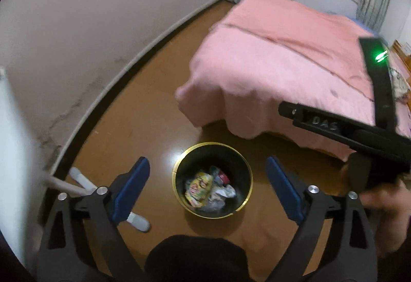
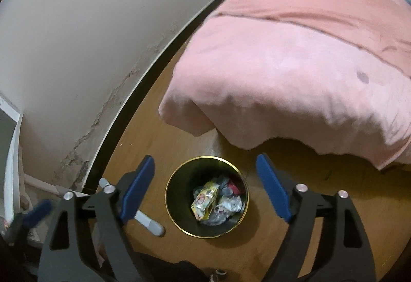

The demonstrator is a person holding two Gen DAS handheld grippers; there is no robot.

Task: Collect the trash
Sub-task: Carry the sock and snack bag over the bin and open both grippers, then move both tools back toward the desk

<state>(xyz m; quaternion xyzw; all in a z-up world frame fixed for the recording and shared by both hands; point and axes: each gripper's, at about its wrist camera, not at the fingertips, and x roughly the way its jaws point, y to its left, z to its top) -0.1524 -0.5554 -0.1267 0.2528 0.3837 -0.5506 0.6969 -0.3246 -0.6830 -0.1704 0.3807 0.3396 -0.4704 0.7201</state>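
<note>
A round black bin with a gold rim (image 1: 179,161) (image 2: 171,179) stands on the wooden floor below both grippers. Inside lie a yellow snack wrapper (image 1: 199,185) (image 2: 205,201), crumpled clear plastic (image 1: 222,192) (image 2: 228,205) and a red scrap (image 2: 234,187). My left gripper (image 1: 207,180) hangs above the bin, its blue pads (image 1: 132,187) wide apart with nothing between them. My right gripper (image 2: 205,182) is open too, also empty, framing the bin from above. In the left wrist view the right gripper's black body (image 1: 359,133) and a hand (image 1: 385,207) show at the right.
A bed with a pink cover (image 1: 282,71) (image 2: 295,58) stands just behind the bin. A white wall with a dark skirting board (image 1: 108,92) (image 2: 143,81) runs along the left. White frame legs (image 1: 136,220) (image 2: 151,224) rest on the floor left of the bin.
</note>
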